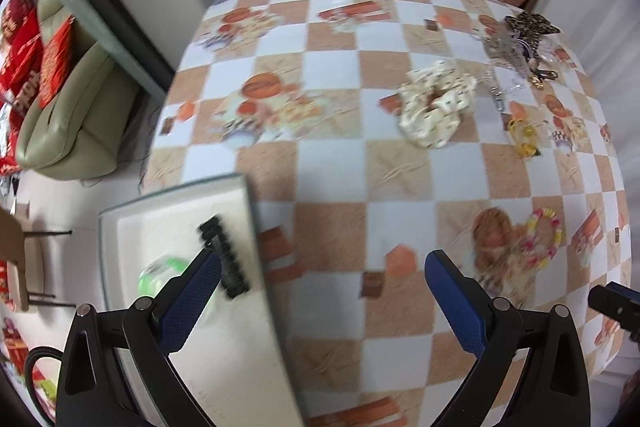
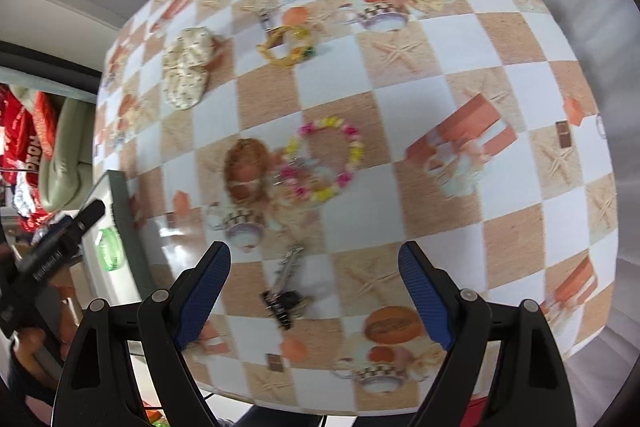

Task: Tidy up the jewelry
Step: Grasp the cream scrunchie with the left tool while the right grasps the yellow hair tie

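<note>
While both jaws stand spread and empty, you risk a missed pick.
Right gripper [image 2: 314, 291] hovers over the dark hair clip [image 2: 285, 301]; left gripper [image 1: 322, 301] straddles the tray [image 1: 248, 307] edge. Blur may misalign closure.

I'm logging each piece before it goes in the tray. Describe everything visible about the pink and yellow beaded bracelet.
The beaded bracelet is a closed ring of small chunky beads, mostly pale yellow and hot pink with some white, looking like plastic. A small silvery bit, perhaps a clasp or charm, sits at its inner left side in the right wrist view. It lies flat on the checkered tablecloth, partly over a printed figure, touching nothing else. It sits ahead of the open right tool, apart from its blue pads.
</note>
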Motion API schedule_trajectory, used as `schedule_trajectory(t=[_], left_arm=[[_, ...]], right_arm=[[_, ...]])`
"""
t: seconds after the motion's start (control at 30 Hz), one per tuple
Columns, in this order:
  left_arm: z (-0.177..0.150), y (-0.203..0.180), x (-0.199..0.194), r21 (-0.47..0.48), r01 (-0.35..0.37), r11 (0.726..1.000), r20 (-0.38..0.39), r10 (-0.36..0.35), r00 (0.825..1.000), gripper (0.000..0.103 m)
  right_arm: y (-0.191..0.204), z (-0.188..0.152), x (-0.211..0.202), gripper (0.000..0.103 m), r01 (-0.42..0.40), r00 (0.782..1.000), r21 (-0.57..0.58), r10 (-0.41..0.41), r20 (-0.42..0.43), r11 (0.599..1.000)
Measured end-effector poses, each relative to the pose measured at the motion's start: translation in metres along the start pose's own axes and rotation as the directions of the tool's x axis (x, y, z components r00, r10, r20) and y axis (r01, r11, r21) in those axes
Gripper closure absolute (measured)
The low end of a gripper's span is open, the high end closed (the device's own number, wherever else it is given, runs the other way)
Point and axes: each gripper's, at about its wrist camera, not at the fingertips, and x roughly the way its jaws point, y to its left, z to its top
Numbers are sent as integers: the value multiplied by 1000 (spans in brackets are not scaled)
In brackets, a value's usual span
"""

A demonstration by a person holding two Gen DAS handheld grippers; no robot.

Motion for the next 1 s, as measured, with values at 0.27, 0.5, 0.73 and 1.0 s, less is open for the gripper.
schedule_trajectory(t=[0.27, 0.5, 0.73, 1.0], left_arm=[[43, -36, 22, 34, 54, 998, 2, -54, 999, 0], [79, -58, 57, 31, 86, 996, -15, -86, 996, 0], [109, -73, 95, 24, 83, 996, -23, -83, 996, 0], [126, -83, 120, 26, 65, 998, -19, -64, 998, 0]], right_arm=[[3, 49, 8, 15, 58, 998, -71, -56, 31, 996], [18, 96, 37, 15, 92, 996, -168, -88, 30, 981], [20, 120, 68, 15, 116, 993, -197, -112, 33, 973], [32, 134, 88, 15, 161, 986, -241, -147, 78, 957]])
